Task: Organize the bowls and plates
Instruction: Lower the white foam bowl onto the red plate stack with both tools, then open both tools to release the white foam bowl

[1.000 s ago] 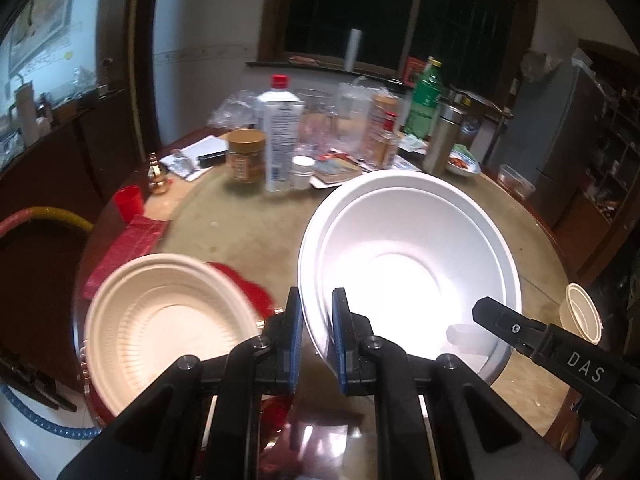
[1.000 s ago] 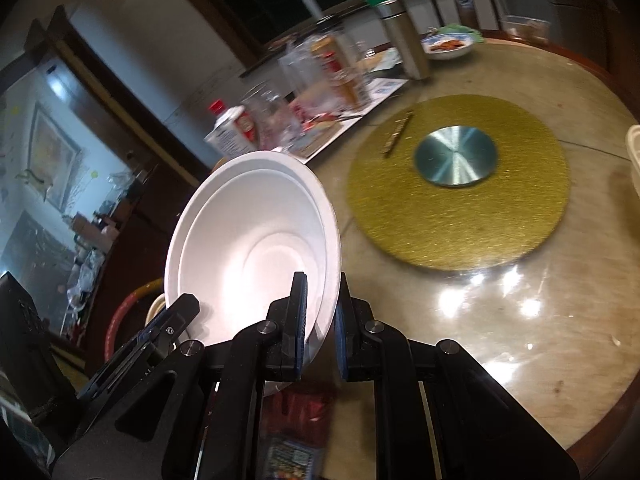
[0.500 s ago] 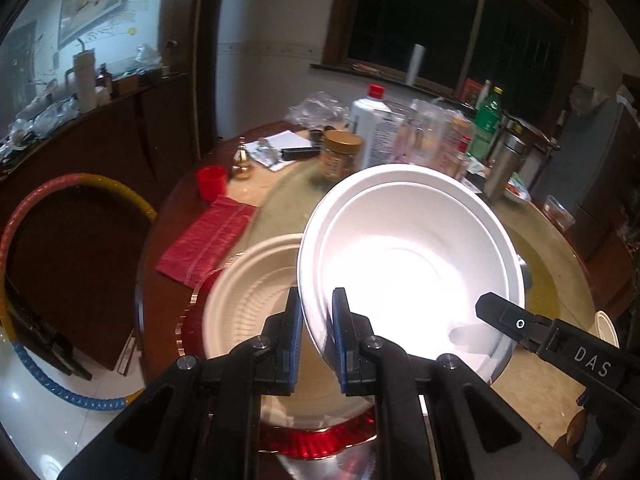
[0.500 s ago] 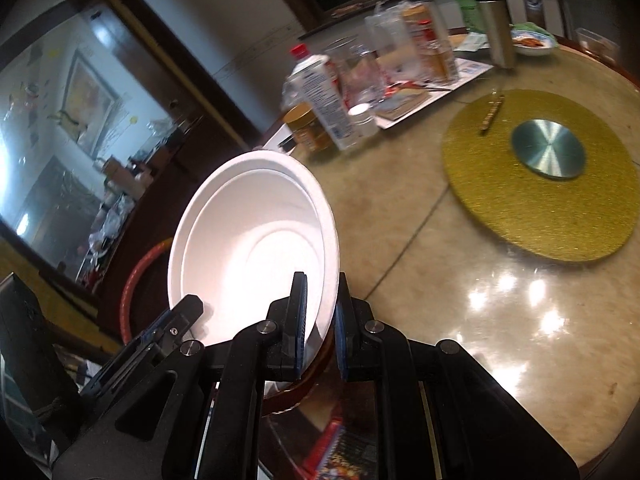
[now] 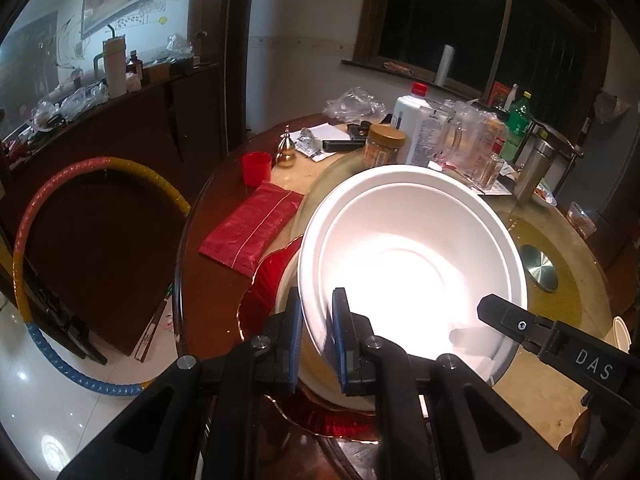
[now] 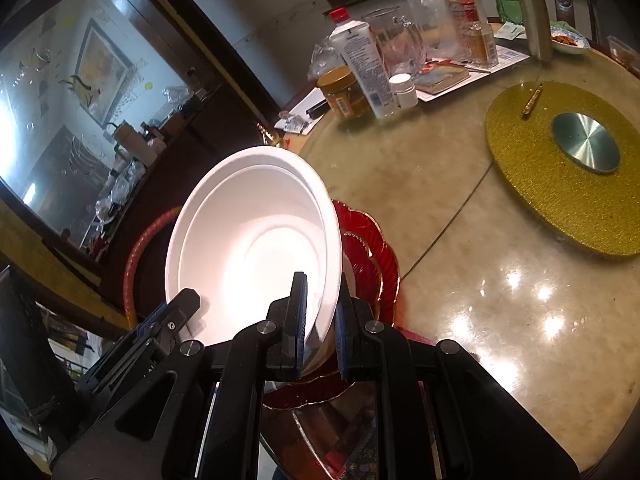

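In the left wrist view, the left gripper (image 5: 316, 336) pinched the near-left rim of the white bowl (image 5: 412, 264), one pad inside the wall and one outside, so the wide, light vessel was carried by its edge rather than its body. The right gripper (image 5: 496, 312) reached in from the lower right and bit the opposite rim, which probably kept the bowl level between two hands. The bowl hung tilted above a cream bowl (image 5: 286, 292) that sat on a red plate (image 5: 272, 276), a likely spot for nesting it. A red cloth (image 5: 252, 228) lay to the left, a red cup (image 5: 256, 168) farther off, and a jar (image 5: 384, 144) and a white bottle (image 5: 412, 128) stood at the far side of the round table (image 5: 192, 300). A hoop (image 5: 24, 220) leaned by a dark cabinet (image 5: 120, 128), under a dark window (image 5: 480, 12). In the right wrist view, the right gripper (image 6: 318, 320) clamped the bowl's near-right rim between its pads, and the bowl (image 6: 256, 248) leaned away to the left over the red plate (image 6: 368, 256). The left gripper (image 6: 180, 312) held the rim at the lower left. The glossy tabletop (image 6: 440, 200) carried a gold turntable (image 6: 560, 168) with a metal hub on the right.
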`<state>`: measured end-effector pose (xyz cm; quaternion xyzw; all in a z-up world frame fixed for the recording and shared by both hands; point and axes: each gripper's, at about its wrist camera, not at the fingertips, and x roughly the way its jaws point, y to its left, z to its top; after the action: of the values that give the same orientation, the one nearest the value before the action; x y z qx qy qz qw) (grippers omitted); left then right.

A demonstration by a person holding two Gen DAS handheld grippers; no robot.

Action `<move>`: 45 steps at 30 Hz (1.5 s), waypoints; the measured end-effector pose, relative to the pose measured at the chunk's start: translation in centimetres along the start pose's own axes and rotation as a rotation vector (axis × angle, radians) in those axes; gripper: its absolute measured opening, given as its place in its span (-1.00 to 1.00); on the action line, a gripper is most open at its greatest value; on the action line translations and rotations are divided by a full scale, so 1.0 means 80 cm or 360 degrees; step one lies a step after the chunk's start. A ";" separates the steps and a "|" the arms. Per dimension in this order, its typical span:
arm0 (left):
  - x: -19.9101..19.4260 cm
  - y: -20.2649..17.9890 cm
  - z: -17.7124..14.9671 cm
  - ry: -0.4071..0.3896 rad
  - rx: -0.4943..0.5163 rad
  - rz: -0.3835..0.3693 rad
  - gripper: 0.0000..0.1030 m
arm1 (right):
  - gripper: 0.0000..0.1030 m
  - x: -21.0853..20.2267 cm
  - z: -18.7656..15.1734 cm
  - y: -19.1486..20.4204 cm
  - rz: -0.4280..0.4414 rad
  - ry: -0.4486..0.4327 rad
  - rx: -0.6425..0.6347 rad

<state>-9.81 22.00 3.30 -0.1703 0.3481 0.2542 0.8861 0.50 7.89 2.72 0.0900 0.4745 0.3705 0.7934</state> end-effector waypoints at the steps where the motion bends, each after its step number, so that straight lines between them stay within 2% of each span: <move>1: -0.001 0.002 -0.002 0.0001 0.0001 0.0002 -0.76 | -0.76 0.001 -0.001 0.001 -0.0003 0.0005 -0.0001; 21: 0.016 0.013 -0.014 0.0070 0.0011 0.0024 -0.75 | -0.76 0.025 -0.008 0.000 -0.0041 0.0090 -0.0001; 32: 0.017 0.015 -0.014 0.0069 0.0008 0.0049 -0.74 | -0.76 0.032 -0.007 0.002 -0.0038 0.0105 -0.0012; 38: 0.018 0.018 -0.013 0.0063 -0.0009 0.0065 -0.73 | -0.76 0.035 -0.008 0.009 -0.0079 0.0111 -0.0063; 43: 0.016 0.020 -0.012 0.0040 -0.0025 0.0103 -0.71 | -0.70 0.035 -0.012 0.020 -0.0139 0.0095 -0.0157; 45: 0.014 0.021 -0.011 0.0024 -0.0029 0.0123 -0.59 | -0.57 0.033 -0.013 0.025 -0.0172 0.0083 -0.0201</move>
<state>-10.56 23.27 1.69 -0.1667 0.3586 0.2903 0.8714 -0.67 10.89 1.35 0.0044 0.4749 0.3587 0.8036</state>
